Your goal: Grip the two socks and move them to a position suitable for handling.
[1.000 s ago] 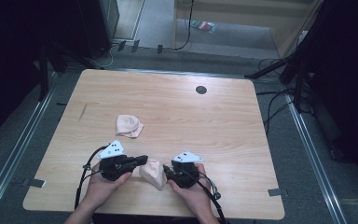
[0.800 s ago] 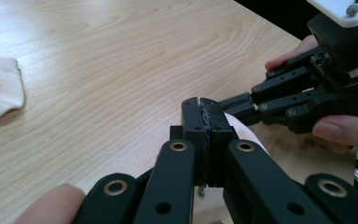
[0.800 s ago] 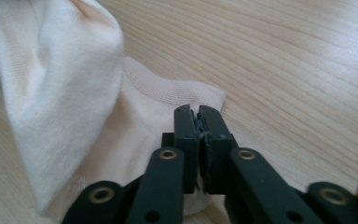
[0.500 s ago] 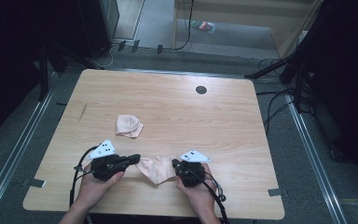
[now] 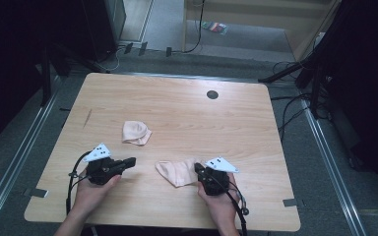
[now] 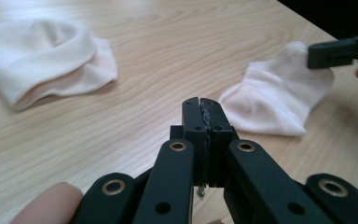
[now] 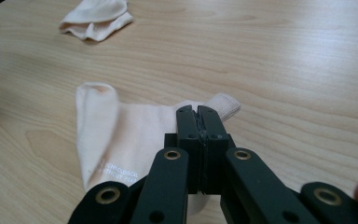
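Observation:
A pale pink sock [image 5: 177,172] lies spread on the wooden table [image 5: 187,113] near its front edge. My right gripper [image 5: 197,168] is shut, its tips pinching that sock's right edge by the cuff [image 7: 224,104], and this corner [image 6: 298,49] looks slightly lifted. My left gripper [image 5: 130,161] rests shut a short way left of the sock, with nothing between its fingers [image 6: 199,108]. A second pale sock [image 5: 136,132], bunched up, lies farther back on the table [image 6: 42,56] [image 7: 96,17].
A small dark round hole [image 5: 212,94] sits at the table's far middle. Metal floor rails [image 5: 15,167] run along both sides of the table, and cables [image 5: 295,105] lie on the floor at the right.
My left gripper has let go of the near sock and drawn away to the left. The sock now lies spread out, and my right gripper has shifted slightly right with its edge.

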A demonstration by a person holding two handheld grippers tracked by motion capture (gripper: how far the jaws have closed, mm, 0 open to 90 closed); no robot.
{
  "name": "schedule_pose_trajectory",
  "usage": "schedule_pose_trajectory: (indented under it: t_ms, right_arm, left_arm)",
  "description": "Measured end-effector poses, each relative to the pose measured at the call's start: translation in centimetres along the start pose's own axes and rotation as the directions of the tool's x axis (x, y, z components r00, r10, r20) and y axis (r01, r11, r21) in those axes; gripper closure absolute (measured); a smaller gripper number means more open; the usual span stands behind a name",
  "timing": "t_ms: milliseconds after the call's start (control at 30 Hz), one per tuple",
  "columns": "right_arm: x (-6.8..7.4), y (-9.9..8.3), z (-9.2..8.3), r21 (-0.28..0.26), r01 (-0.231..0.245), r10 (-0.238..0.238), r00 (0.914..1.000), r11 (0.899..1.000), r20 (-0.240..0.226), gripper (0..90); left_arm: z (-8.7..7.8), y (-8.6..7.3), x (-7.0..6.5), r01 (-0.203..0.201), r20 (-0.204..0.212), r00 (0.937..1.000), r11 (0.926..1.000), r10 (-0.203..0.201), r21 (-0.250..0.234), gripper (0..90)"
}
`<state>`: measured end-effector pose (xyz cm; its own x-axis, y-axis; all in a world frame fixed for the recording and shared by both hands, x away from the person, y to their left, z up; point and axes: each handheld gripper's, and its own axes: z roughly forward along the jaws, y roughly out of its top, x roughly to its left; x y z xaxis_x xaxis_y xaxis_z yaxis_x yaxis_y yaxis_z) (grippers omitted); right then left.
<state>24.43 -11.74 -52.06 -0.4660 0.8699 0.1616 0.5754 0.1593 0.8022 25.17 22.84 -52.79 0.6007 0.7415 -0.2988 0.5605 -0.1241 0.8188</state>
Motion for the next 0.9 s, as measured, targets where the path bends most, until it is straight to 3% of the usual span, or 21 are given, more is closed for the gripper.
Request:
schedule_pose_trajectory:
  t_ms: [100,133,200,367,400,433,467,533,700,733,767,800,900]
  right_arm:
    - [0.3,-0.1,0.0,0.011,0.006,-0.006,1.0000,1.000,-0.006,90.0]
    - [0.4,-0.2,0.1,0.015,0.010,-0.010,0.9999,1.000,-0.009,90.0]
    - [0.4,-0.3,0.3,0.021,0.008,-0.007,0.9999,1.000,-0.010,90.0]
    - [0.5,-0.5,0.3,0.027,0.003,-0.003,1.0000,1.000,-0.009,90.0]
    - [0.6,-0.8,0.4,0.029,0.001,0.000,1.0000,1.000,-0.004,90.0]
    - [0.6,-0.8,0.4,0.029,0.001,0.000,1.0000,1.000,-0.004,90.0]
    - [0.7,-1.0,0.5,0.030,0.001,-0.001,1.0000,1.000,-0.001,90.0]
    - [0.9,-1.2,0.6,0.034,-0.005,0.005,1.0000,0.999,0.006,90.0]
    - [1.0,-1.5,0.6,0.034,-0.011,0.011,0.9998,0.999,0.014,90.0]
    - [1.1,-1.7,0.7,0.038,-0.005,0.005,0.9999,0.999,0.015,90.0]
    - [1.1,-1.7,0.7,0.038,-0.005,0.005,0.9999,0.999,0.015,90.0]
    - [1.1,-1.8,0.8,0.042,-0.005,0.004,0.9998,0.999,0.019,90.0]
    - [1.0,-1.8,0.8,0.043,-0.010,0.009,0.9997,0.999,0.021,90.0]
  left_arm:
    - [0.4,0.0,-0.3,0.031,-0.003,0.9995,0.9995,-0.031,-0.005,83.1]
    - [1.0,0.1,-0.7,0.058,0.004,0.9983,0.9983,-0.058,-0.008,79.6]
    - [1.8,0.2,-1.4,0.067,0.004,0.9977,0.9978,-0.067,0.000,72.2]
    - [3.4,0.7,-3.3,0.064,0.016,0.9978,0.9978,-0.065,0.013,49.7]
    - [4.6,1.2,-4.4,0.042,-0.004,0.9991,0.9987,-0.042,0.030,42.8]
    - [4.6,1.2,-4.4,0.042,-0.004,0.9991,0.9987,-0.042,0.030,41.0]
    - [5.7,1.6,-5.1,0.018,-0.001,0.9998,0.9988,-0.018,0.046,41.3]
    - [6.5,1.9,-5.6,0.011,-0.005,0.9999,0.9988,-0.011,0.047,39.8]
    - [7.8,2.3,-6.8,-0.040,-0.003,0.9992,0.9979,0.040,0.052,39.5]
    - [8.2,2.1,-7.2,-0.080,-0.027,0.9963,0.9940,0.082,0.074,42.2]
    - [8.2,2.1,-7.2,-0.080,-0.027,0.9963,0.9940,0.082,0.074,45.3]
    - [8.2,1.9,-7.2,-0.108,-0.052,0.9922,0.9899,0.113,0.091,49.8]
    - [7.8,1.9,-7.0,-0.125,-0.052,0.9901,0.9872,0.130,0.100,58.9]
